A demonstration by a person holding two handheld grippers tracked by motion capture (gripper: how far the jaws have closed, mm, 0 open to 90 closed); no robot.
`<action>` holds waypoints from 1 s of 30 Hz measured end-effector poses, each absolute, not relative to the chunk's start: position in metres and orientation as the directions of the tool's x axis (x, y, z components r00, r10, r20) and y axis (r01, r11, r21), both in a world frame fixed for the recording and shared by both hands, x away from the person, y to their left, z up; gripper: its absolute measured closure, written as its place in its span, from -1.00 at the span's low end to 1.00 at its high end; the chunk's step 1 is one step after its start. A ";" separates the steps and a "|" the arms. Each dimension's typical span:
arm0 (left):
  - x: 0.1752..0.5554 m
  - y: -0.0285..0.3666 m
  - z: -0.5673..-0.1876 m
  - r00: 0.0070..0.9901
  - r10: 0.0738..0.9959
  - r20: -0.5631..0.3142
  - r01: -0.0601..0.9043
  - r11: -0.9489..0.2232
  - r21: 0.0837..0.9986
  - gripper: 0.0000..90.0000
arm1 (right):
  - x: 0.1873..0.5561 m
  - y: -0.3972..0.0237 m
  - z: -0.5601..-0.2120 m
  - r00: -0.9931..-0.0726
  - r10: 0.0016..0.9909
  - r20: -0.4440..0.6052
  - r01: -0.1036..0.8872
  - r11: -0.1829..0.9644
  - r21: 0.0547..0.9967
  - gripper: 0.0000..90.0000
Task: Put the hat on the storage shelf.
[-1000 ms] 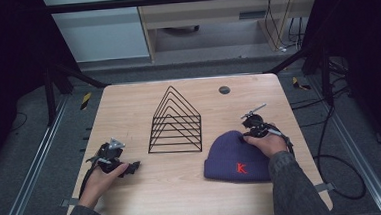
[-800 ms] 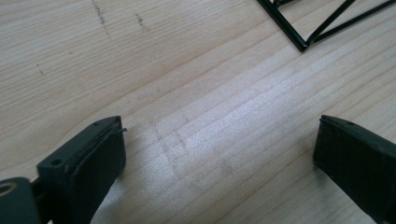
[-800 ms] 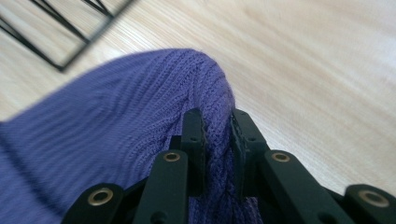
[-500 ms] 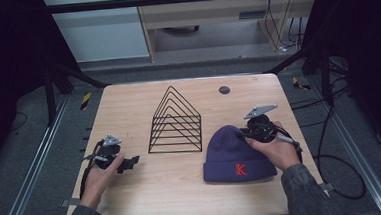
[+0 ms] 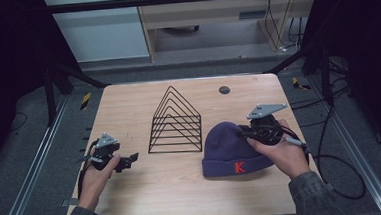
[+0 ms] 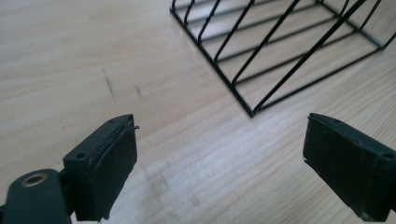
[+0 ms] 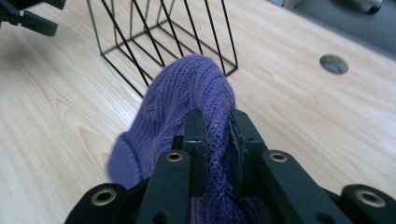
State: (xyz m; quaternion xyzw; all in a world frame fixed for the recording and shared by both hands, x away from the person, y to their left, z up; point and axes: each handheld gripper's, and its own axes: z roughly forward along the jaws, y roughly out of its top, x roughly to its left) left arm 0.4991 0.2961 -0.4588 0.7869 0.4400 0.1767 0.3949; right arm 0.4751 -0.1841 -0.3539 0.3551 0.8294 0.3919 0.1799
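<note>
Purple beanie (image 5: 233, 147) (red "K"), pinched by right gripper (image 7: 215, 128)

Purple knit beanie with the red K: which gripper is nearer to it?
Right. The right gripper is clamped on the purple knit beanie; the left gripper sits beyond the black wire rack.

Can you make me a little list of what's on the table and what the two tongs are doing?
table: light wood, with a small round hole
rack: black wire rack, mid-table, nothing in it
hat: purple knit hat with a red K, right of the rack
left tongs: open, holding nothing, pointed at the rack's corner
right tongs: shut on the hat, pinching its knit
</note>
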 end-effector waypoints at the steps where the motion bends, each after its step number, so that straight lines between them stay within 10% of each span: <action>1: 0.499 0.296 -0.456 0.556 0.828 -0.072 0.546 -0.299 0.782 -0.81 | 0.470 -0.185 -0.347 -0.683 0.730 -0.029 0.433 0.436 0.789 0.76; 30: 0.519 0.266 -0.313 0.694 0.719 -0.037 0.376 -0.318 0.871 -0.87 | 0.500 -0.179 -0.235 -0.608 0.786 -0.107 0.281 0.340 0.898 0.74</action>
